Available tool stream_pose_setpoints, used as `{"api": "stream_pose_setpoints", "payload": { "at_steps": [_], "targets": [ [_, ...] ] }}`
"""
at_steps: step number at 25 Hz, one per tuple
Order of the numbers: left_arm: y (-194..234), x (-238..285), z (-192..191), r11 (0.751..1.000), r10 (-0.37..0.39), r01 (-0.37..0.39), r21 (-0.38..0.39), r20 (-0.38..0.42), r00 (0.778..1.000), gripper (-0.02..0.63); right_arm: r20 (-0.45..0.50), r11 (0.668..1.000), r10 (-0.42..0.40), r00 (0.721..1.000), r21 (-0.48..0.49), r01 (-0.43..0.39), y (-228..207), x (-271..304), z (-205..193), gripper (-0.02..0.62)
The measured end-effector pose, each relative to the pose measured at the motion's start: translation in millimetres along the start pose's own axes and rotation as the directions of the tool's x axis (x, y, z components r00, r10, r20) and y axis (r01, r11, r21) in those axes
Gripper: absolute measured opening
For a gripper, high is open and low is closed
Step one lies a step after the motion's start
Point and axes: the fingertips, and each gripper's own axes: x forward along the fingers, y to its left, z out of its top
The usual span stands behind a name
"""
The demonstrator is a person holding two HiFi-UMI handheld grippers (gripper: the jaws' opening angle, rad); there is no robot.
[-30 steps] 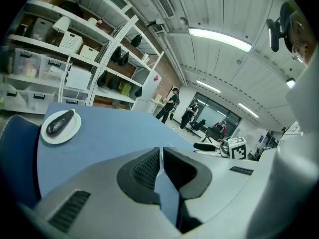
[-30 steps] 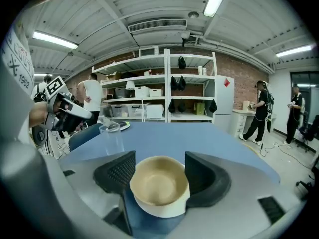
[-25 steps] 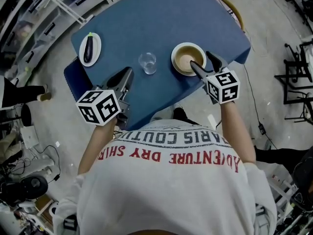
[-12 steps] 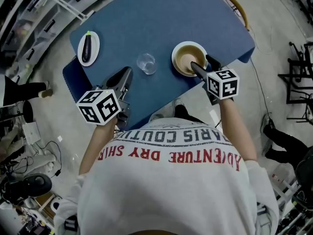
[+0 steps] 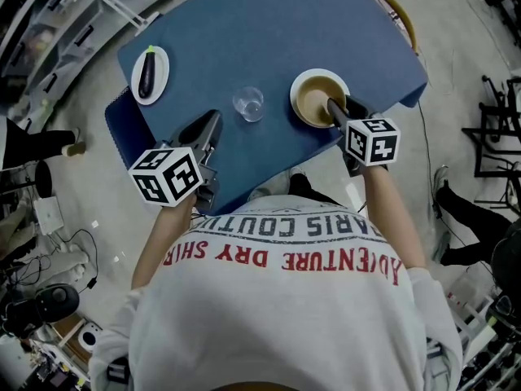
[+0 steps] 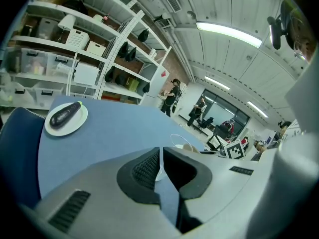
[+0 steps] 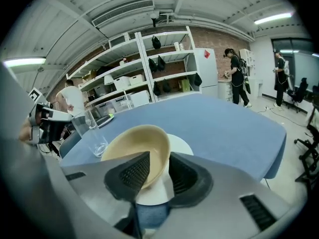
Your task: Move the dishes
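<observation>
right gripper (image 5: 340, 107) just closed on bowl (image 5: 312, 98) rim, left gripper (image 5: 214, 121) unmoved

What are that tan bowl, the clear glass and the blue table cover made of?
The bowl is likely glazed ceramic or melamine: smooth tan surface, soft sheen. The glass is clear glass or plastic: fully see-through, thin walls. The cover is probably woven cloth: matte blue, draping over the edges.

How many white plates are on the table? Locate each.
2. One plate at the far left corner, under the eggplant; another plate near the right edge, beneath the tan bowl. None appears hidden.
</observation>
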Motion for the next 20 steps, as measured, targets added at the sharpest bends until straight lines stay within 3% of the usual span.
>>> {"api": "stream_pose_setpoints", "payload": {
  "at_steps": [9,20],
  "targets": [
    [2.7,-12.6,-0.7,1.000,-0.014,0.014,0.006,0.006,1.000,0.044,0.051,0.996,-0.048,0.998,0.079,0.044,-1.3,-7.0,11.3,0.036],
    [-0.3,-39.2,-8.8,0.998,-0.054,0.053,0.042,0.012,0.998,0.044,0.123,0.992,-0.082,0.989,0.106,0.070,23.0,-41.6,17.0,0.034]
  ]
}}
